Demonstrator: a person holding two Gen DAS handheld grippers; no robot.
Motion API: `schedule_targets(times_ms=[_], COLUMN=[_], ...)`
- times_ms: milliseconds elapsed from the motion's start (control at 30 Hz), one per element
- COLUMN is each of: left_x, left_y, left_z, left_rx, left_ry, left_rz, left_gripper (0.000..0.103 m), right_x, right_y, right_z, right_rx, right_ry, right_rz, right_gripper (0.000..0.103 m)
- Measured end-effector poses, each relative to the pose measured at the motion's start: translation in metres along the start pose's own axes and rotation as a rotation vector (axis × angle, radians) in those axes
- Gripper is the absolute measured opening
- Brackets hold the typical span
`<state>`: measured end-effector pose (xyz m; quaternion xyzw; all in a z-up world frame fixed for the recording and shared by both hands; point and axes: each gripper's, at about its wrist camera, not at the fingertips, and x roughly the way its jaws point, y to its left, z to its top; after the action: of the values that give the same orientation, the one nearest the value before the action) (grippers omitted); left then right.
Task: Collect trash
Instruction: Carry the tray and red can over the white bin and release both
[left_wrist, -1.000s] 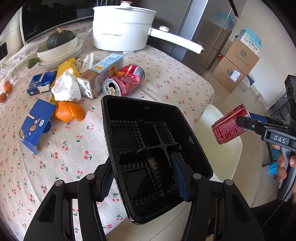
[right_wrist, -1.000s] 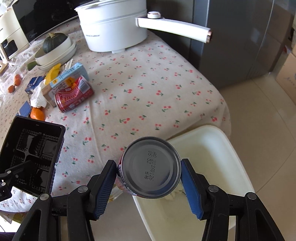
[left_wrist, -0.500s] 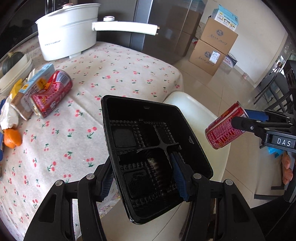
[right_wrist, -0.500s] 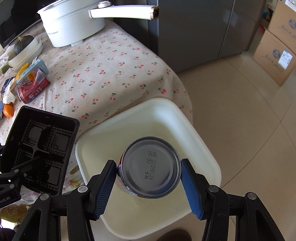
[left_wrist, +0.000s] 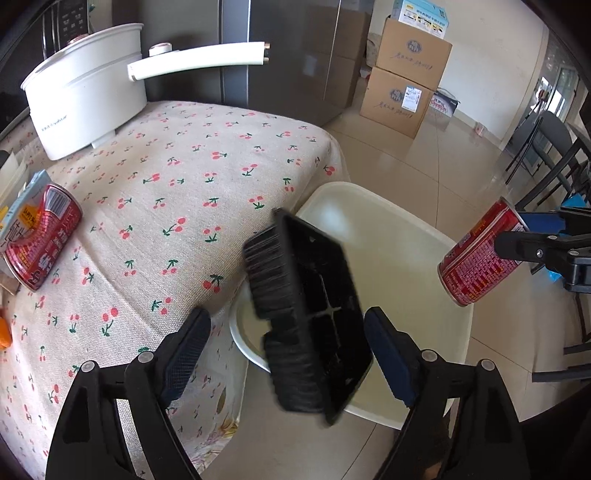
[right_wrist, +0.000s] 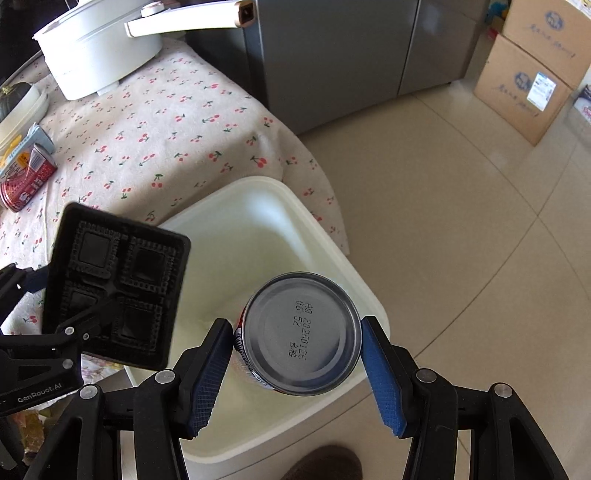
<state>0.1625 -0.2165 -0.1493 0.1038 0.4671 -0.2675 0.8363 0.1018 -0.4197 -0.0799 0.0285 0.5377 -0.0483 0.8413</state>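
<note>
Black compartment tray (left_wrist: 314, 317): seen tilted and blurred between the spread jaws of the left gripper (left_wrist: 286, 343), above the white bin (left_wrist: 399, 240); judged light, thin, flexible, best taken by its rim. Red can (right_wrist: 301, 334): pinched across its smooth, probably dentable wall by the right gripper (right_wrist: 297, 373), over the bin.

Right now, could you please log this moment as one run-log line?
left gripper: open | black tray: loose, tilted over white bin | right gripper: shut on red can | second can: on table
</note>
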Motion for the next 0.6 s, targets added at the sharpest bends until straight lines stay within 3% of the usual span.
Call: schedule_targets(times_ms=[300, 600], left_x=[-0.018, -0.048], left_y=[0.008, 0.059], left_z=[-0.001, -0.016], left_rx=[0.035, -0.078], left_ry=[-0.002, 0.010], left_rz=[0.080, 0.137], left_gripper=[0.091, 0.092], right_x=[0.002, 0.025], right_y=[0.000, 0.014], right_z=[0.003, 0.007], right_rx=[-0.002, -0.036], right_ry=[0.002, 0.049], right_rz=[-0.004, -0.043], right_gripper=[0.061, 0.061])
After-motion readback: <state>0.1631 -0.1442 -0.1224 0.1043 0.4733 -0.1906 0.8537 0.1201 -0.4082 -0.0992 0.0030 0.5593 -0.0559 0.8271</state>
